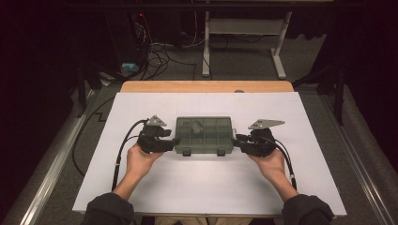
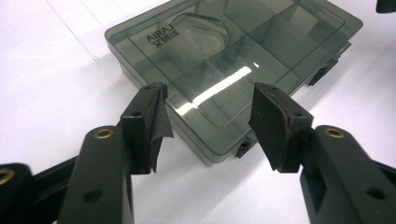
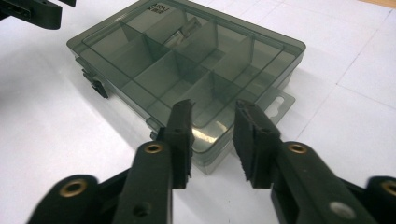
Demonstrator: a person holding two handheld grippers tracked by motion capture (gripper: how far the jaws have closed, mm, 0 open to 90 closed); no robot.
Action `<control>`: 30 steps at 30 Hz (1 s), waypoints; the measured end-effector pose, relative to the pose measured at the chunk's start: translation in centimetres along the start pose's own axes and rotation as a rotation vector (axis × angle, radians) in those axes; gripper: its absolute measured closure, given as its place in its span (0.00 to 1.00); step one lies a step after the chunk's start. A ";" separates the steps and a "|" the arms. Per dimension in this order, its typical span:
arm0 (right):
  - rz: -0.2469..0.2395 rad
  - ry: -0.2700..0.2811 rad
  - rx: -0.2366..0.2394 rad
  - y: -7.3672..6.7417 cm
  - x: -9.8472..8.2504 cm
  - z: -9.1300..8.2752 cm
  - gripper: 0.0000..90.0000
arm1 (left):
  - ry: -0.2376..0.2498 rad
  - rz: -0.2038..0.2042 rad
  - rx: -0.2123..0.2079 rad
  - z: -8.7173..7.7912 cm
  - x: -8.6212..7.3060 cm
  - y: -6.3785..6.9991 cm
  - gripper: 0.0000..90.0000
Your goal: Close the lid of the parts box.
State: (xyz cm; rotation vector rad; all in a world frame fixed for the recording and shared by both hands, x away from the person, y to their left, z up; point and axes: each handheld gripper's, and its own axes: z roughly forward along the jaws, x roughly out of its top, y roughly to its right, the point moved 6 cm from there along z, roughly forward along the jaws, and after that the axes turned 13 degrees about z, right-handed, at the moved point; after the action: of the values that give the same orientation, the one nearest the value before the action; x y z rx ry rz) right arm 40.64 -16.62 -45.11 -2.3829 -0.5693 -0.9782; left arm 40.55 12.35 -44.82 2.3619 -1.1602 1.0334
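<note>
i see the smoky grey translucent plastic compartment box (image 1: 204, 135) lying lid-closed at the centre of the frame on the white table sheet (image 1: 206, 187), my left gripper (image 1: 174, 142) and right gripper (image 1: 236, 141) both open at its ends, gripping nothing.

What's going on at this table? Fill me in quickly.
A person sits at a white table with a two-jaw gripper in each hand, working on a smoky clear compartment box whose lid is closed. The left gripper sits at the box's left end and the right gripper at its right end. Both have their jaws apart at the box's edge, with no pad pressing on it. Something small and pale lies in one compartment; what it is I cannot tell.
</note>
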 end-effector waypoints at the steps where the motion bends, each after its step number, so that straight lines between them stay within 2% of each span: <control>1: 0.001 0.001 0.004 0.0 -0.1 -0.1 0.73 | 0.003 -0.002 0.001 -0.1 -0.1 0.0 0.50; 8: 0.029 0.005 -0.001 0.8 -0.8 -0.5 0.70 | 0.040 -0.017 0.003 -0.8 -0.5 -0.1 0.48; 22: 0.033 0.018 -0.005 1.3 -1.6 -1.3 0.66 | 0.067 -0.014 0.015 -1.5 -1.3 0.0 0.47; 30: 0.031 0.012 -0.009 1.7 -2.5 -1.7 0.66 | 0.076 -0.030 0.016 -1.8 -2.0 -0.1 0.47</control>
State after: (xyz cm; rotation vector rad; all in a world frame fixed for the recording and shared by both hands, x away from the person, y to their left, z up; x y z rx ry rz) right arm 38.98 -19.43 -46.36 -2.3851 -0.5225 -0.9828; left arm 38.96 14.51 -44.99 2.3235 -1.0900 1.1158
